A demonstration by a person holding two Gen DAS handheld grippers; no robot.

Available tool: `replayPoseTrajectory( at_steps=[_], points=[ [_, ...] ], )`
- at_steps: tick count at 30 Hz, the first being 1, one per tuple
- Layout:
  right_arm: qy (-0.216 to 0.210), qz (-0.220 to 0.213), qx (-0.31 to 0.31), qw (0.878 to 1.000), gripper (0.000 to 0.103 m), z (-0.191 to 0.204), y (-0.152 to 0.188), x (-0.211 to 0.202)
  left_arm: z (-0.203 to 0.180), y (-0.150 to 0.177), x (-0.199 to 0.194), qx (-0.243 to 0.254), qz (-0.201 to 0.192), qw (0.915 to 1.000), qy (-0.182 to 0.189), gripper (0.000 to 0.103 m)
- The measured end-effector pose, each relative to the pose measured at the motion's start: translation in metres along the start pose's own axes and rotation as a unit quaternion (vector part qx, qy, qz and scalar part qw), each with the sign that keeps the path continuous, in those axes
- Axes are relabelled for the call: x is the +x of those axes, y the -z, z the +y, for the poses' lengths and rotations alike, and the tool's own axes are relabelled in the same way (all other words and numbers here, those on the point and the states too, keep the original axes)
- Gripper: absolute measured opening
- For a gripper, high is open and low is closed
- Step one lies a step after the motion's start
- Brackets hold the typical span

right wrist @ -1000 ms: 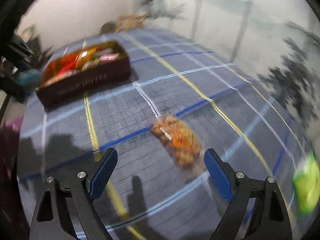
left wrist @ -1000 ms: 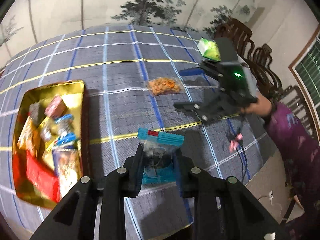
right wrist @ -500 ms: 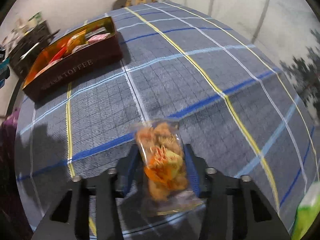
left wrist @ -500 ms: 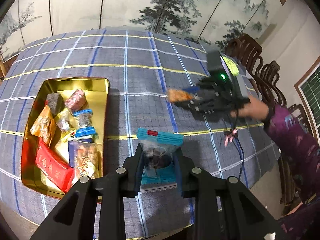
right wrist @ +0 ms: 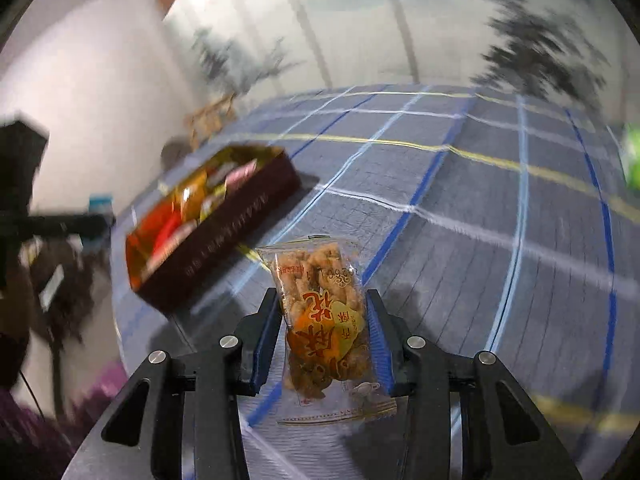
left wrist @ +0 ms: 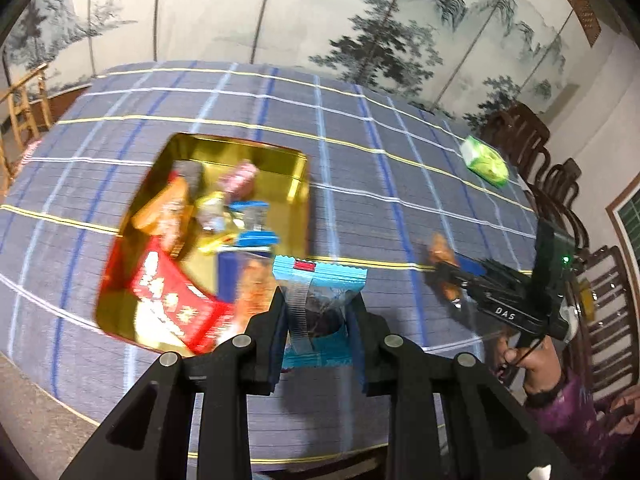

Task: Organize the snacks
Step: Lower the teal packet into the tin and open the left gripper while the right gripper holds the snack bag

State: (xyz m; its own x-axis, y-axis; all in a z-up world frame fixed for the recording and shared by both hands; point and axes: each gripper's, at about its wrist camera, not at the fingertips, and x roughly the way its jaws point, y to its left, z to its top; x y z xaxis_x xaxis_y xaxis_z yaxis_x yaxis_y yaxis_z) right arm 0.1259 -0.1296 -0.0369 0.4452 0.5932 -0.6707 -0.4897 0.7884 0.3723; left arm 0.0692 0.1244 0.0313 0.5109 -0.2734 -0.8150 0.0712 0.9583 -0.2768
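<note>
My left gripper (left wrist: 318, 312) is shut on a blue snack packet (left wrist: 318, 280) with a clear window, held above the table just right of the gold tin (left wrist: 296, 172). The tin holds several wrapped snacks, among them a red packet (left wrist: 172, 296). My right gripper (right wrist: 325, 312) is shut on a clear bag of orange-brown snacks (right wrist: 324, 312), lifted off the cloth. In the left wrist view that right gripper (left wrist: 448, 276) shows at the right with the orange bag (left wrist: 440, 248) in its tips. From the right wrist view the tin (right wrist: 224, 240) lies ahead to the left.
A green packet (left wrist: 484, 162) lies at the table's far right, seen as a green blur (right wrist: 632, 156) in the right wrist view. The checked blue-grey tablecloth (left wrist: 360, 128) covers the table. Dark wooden chairs (left wrist: 520, 136) stand along the right side. A person's hand (left wrist: 532, 364) holds the right gripper.
My right gripper closed on the orange snack bag and lifted it off the cloth, rolling as it went. My left gripper carried the blue packet sideways, closer to the gold tin.
</note>
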Motion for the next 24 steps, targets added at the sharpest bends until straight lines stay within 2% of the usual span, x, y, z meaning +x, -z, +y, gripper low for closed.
replayPoseTrajectory(
  at_steps=[3,7,17,24],
  points=[
    [0.013,-0.011,0.048,0.999,0.043,-0.007,0.006,0.004,0.013,0.003,-0.006,-0.004,-0.004,1.0,-0.001,0.025],
    [0.037,-0.011,0.064,0.997,0.043,-0.009,0.009,0.01,0.024,0.009,-0.012,-0.001,-0.009,0.9999,-0.008,0.025],
    [0.101,-0.014,0.05,0.994,0.043,-0.004,0.012,0.019,0.035,0.01,-0.011,0.033,-0.038,0.998,-0.037,0.025],
    [0.122,-0.01,0.038,0.992,0.043,0.0,0.012,0.024,0.038,0.002,0.004,0.056,-0.053,0.9954,-0.057,0.025]
  ],
)
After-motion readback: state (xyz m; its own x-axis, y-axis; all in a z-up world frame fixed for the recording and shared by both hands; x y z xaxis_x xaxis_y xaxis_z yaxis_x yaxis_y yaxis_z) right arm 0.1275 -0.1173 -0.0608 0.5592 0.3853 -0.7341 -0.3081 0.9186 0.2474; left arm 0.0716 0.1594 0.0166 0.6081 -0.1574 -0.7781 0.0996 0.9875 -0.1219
